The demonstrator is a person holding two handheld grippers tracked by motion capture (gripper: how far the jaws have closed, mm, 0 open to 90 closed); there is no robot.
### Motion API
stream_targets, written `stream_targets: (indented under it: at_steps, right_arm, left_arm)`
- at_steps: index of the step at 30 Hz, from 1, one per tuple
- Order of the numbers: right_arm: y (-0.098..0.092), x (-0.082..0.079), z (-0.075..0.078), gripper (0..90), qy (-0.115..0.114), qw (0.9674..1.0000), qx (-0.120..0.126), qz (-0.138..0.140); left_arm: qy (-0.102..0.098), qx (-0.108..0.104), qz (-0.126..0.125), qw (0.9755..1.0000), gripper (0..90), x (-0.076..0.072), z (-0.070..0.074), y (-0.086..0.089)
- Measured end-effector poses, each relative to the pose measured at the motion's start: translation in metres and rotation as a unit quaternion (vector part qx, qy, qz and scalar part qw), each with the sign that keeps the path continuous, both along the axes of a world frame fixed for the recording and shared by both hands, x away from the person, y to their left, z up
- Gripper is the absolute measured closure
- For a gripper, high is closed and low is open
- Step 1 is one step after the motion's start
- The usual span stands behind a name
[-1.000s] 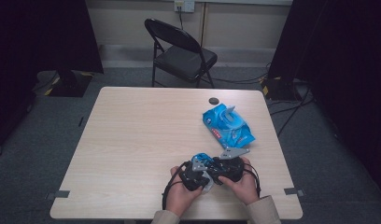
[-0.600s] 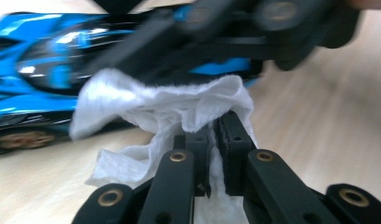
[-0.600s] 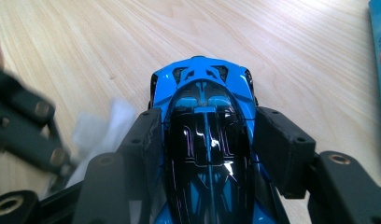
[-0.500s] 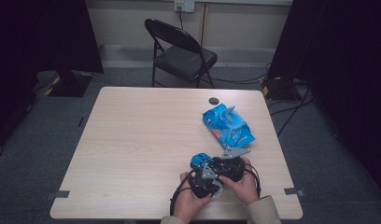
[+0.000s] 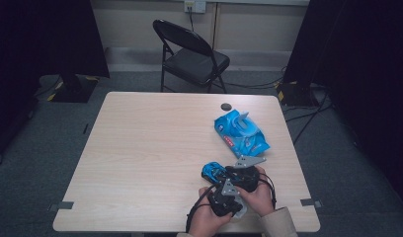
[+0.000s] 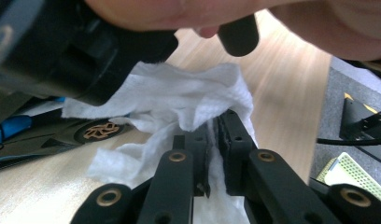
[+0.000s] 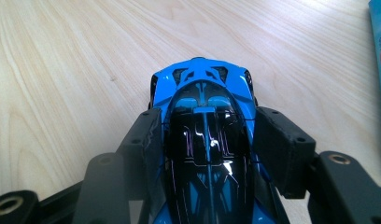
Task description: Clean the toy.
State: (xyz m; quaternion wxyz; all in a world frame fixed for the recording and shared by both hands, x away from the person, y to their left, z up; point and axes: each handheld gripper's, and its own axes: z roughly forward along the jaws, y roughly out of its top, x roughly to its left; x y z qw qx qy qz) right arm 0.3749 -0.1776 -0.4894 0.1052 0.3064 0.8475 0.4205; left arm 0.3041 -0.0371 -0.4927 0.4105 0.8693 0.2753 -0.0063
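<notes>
I keep the R gripper (image 7: 205, 154) clamped on the blue toy car (image 7: 205, 140), lower centre of frame, as a fixture, so the L gripper (image 6: 212, 140), jaws pinching a white wipe (image 6: 179, 100), can clean its side.

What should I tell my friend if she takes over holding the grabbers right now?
Right gripper: shut on the blue toy car, fingers against both its sides, near the table's front edge.
Left gripper: shut on a white wipe, close beside the car's wheel.
The blue wipes pack lies further back on the table, with a small dark cap beyond it.
Done: wipe out, car picked up.
Left, probably: rub the car clean with the wipe, then set both down.
</notes>
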Motion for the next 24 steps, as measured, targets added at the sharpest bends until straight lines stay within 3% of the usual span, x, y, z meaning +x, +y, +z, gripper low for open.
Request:
stream_targets:
  at_steps: [5, 9, 16, 24]
  right_arm:
    - [0.000, 0.000, 0.000, 43.3, -0.001, 1.0000, 0.001, 0.000]
    - [0.000, -0.001, 0.000, 43.3, -0.001, 1.0000, 0.000, -0.001]
    - [0.000, -0.001, 0.000, 43.3, -0.002, 1.0000, 0.000, -0.001]
    - [0.000, -0.001, 0.000, 43.3, -0.003, 1.0000, 0.000, 0.000]
  left_arm:
    - [0.002, -0.009, 0.005, 0.9999, 84.0, 0.001, 0.006, 0.011]
    - [-0.004, 0.000, 0.008, 1.0000, 84.1, 0.000, 0.012, 0.024]
    - [-0.015, 0.006, 0.045, 0.9989, 84.2, 0.008, 0.019, 0.056]
    - [-0.027, 0.011, 0.094, 0.9951, 84.1, 0.023, 0.028, 0.091]
